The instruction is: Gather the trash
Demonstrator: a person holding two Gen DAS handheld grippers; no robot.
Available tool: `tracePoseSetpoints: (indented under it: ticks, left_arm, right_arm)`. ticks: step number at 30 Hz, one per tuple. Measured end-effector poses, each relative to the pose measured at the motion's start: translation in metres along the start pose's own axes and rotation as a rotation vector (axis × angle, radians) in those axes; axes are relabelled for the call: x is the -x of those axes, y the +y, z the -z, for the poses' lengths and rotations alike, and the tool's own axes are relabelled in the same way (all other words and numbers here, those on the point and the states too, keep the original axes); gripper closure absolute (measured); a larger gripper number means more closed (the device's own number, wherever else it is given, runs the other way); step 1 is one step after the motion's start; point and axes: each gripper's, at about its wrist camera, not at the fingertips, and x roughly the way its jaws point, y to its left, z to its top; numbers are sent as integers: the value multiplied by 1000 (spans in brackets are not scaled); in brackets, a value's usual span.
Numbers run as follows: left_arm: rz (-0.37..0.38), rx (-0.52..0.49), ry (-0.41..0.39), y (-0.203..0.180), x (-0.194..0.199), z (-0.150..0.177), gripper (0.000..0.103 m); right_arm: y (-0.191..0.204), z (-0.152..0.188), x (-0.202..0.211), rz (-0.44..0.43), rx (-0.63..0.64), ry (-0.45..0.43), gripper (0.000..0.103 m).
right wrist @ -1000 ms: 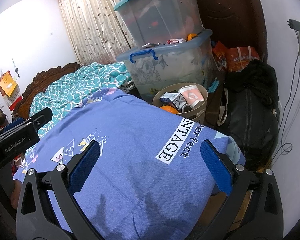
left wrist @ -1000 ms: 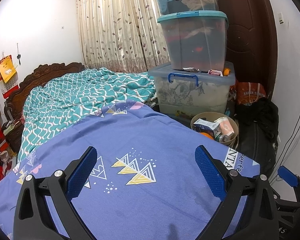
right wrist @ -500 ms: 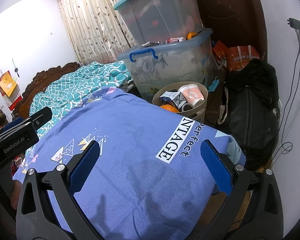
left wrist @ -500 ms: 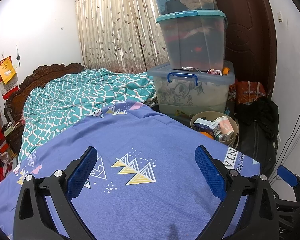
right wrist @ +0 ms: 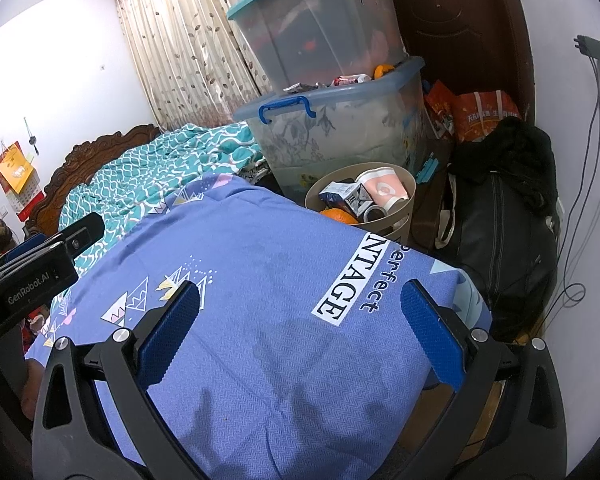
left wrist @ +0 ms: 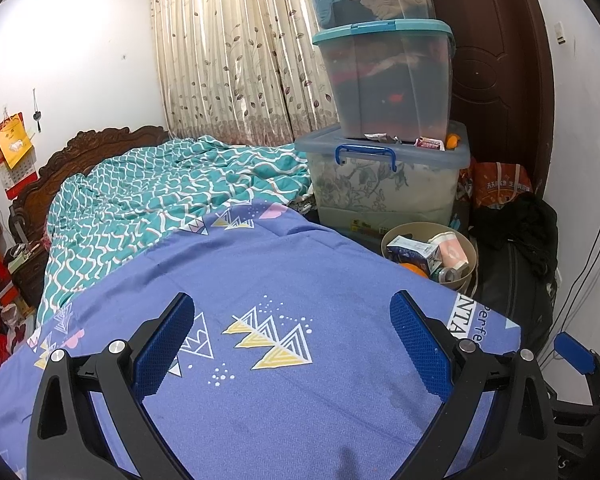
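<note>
A beige round bin (left wrist: 466,242) (right wrist: 396,222) stands on the floor past the bed's far corner, holding a blue carton (right wrist: 346,196), a pink paper cup (right wrist: 384,190), an orange (right wrist: 338,216) and a can (right wrist: 374,213). More wrappers (left wrist: 430,143) and an orange (right wrist: 382,70) lie on the lid of the lowest storage box. My left gripper (left wrist: 292,340) hovers open over the blue bedsheet, nothing between its fingers. My right gripper (right wrist: 300,326) is open too, over the sheet's "VINTAGE" print, short of the bin.
Three stacked clear storage boxes (left wrist: 384,176) stand behind the bin against a dark wooden door (left wrist: 496,60). A black bag (right wrist: 504,232) and orange sacks (right wrist: 484,114) fill the floor at right. Cables (right wrist: 576,240) hang down the right wall. A teal quilt (left wrist: 160,200) covers the bed's far half.
Both grippers stay open and nearly still; the left wrist view has shifted only slightly.
</note>
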Motion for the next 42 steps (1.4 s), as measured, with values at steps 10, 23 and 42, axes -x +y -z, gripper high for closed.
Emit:
tracePoseSetpoints:
  ticks: [10, 23, 42]
  left_arm:
    - [8, -13, 6, 0, -1, 1, 9]
    - [9, -18, 10, 0, -2, 2, 9]
    - [11, -25, 18, 0, -5, 4, 9]
  right_arm:
    - [0, 1, -1, 0, 0, 1, 4]
    - [-1, 0, -1, -1, 0, 2, 4]
    - [-1, 0, -1, -1, -1, 2, 4]
